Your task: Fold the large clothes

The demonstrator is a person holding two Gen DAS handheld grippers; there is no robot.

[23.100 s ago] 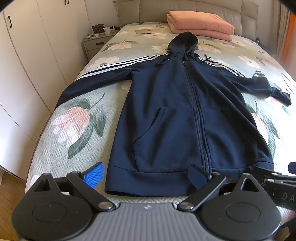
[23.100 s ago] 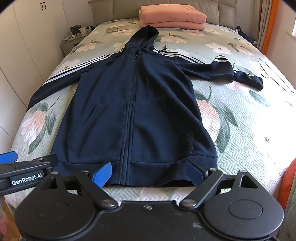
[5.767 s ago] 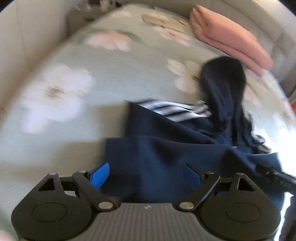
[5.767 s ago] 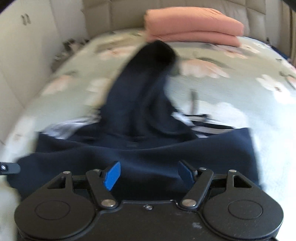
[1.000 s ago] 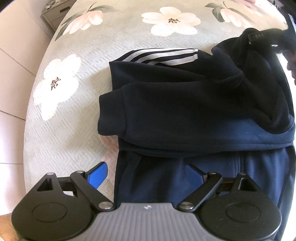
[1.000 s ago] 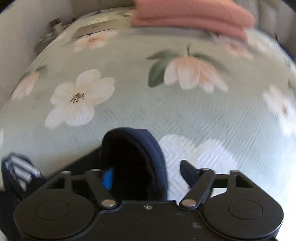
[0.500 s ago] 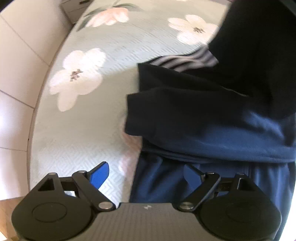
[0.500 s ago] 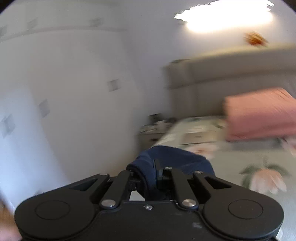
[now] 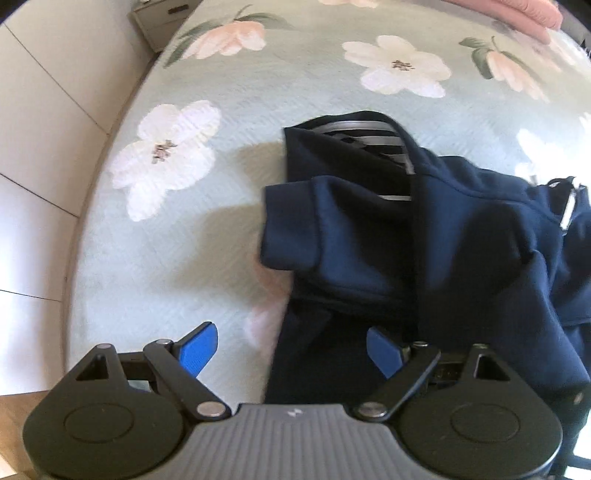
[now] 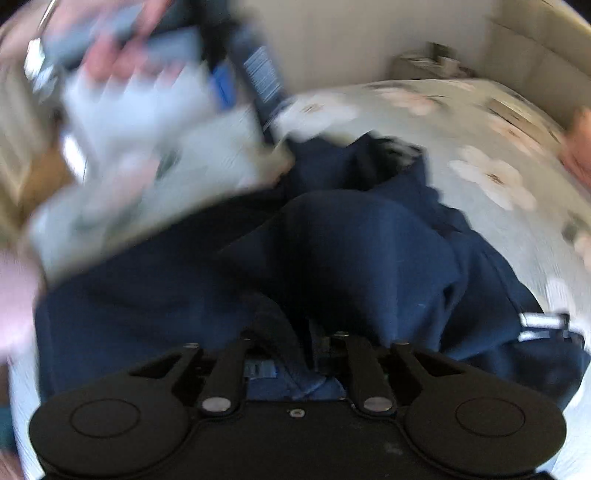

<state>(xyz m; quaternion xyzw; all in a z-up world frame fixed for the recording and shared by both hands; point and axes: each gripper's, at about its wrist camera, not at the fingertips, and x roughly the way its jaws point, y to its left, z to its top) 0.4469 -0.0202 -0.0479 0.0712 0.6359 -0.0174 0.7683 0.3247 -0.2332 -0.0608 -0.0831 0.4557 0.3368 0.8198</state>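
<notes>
A navy zip hoodie lies folded on the flowered bedspread, with its white-striped sleeve tucked under the top layer. My left gripper hangs open above the hoodie's left edge. Its right pad is over the cloth and its left pad is over the bedspread, and nothing is gripped. In the blurred right wrist view, the hoodie fills the middle. My right gripper has a fold of the hood bunched between its narrow jaws, which are opening.
A folded pink blanket lies at the head of the bed, and a nightstand stands at the far left corner. White cupboard doors run along the bed's left side. A blurred hand on the other gripper fills the upper left.
My right gripper has swung round from facing the headboard and come down over the folded hoodie, carrying the hood with it. The left gripper stays open and has barely moved.
</notes>
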